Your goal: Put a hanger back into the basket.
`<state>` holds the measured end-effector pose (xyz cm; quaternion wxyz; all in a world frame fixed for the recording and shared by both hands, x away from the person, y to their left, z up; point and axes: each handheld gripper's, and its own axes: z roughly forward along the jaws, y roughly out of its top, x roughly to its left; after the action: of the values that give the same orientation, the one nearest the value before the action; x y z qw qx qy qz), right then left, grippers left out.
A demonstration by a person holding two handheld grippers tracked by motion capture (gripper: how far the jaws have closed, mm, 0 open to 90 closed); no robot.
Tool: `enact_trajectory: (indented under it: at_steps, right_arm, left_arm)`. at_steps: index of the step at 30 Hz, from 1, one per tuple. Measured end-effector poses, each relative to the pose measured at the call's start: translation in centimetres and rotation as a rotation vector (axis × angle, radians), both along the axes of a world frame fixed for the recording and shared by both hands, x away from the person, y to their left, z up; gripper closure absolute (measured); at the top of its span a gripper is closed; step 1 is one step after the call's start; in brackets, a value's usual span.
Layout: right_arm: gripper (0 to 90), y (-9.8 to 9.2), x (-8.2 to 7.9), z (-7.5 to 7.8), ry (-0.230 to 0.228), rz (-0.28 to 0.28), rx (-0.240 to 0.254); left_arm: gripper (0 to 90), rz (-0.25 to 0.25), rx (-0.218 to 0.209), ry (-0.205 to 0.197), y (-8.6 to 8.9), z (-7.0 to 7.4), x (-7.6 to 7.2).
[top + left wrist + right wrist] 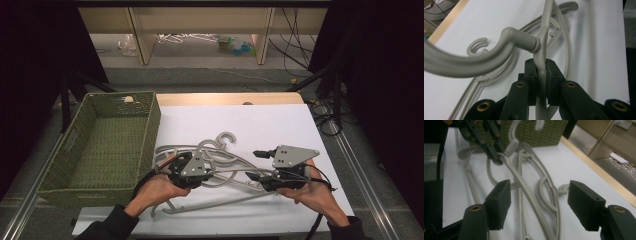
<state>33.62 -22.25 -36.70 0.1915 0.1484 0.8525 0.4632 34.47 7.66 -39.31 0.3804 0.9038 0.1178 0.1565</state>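
Note:
Several grey plastic hangers (220, 152) lie tangled on the white table top (280, 125). In the high view my left gripper (209, 172) points right into the pile. Its pads are shut on the thin neck of one grey hanger (542, 47), seen close in the left gripper view, where my left gripper (541, 81) clamps it from both sides. My right gripper (256, 165) faces left at the pile's right end. Its jaws stand wide apart and open in the right gripper view (539, 202), with a hanger arm (529, 195) running on the table between them, untouched. The left gripper (496, 155) also shows there, farther off.
A green woven basket (75, 165) with nothing in it stands at the table's left side, close to the pile; its wall (546, 132) shows behind the hangers. The wooden table edge (225, 98) runs along the back. Shelving and cables lie beyond.

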Motion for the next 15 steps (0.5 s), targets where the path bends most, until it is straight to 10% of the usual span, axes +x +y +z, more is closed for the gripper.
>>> enact_trajectory:
  at_steps: [15]
  right_arm:
    - [28.0,-2.5,-1.4,0.7,0.052,-0.186,0.184]
  left_arm:
    - [81.1,0.17,-0.084,0.098,2.4,4.2,1.4]
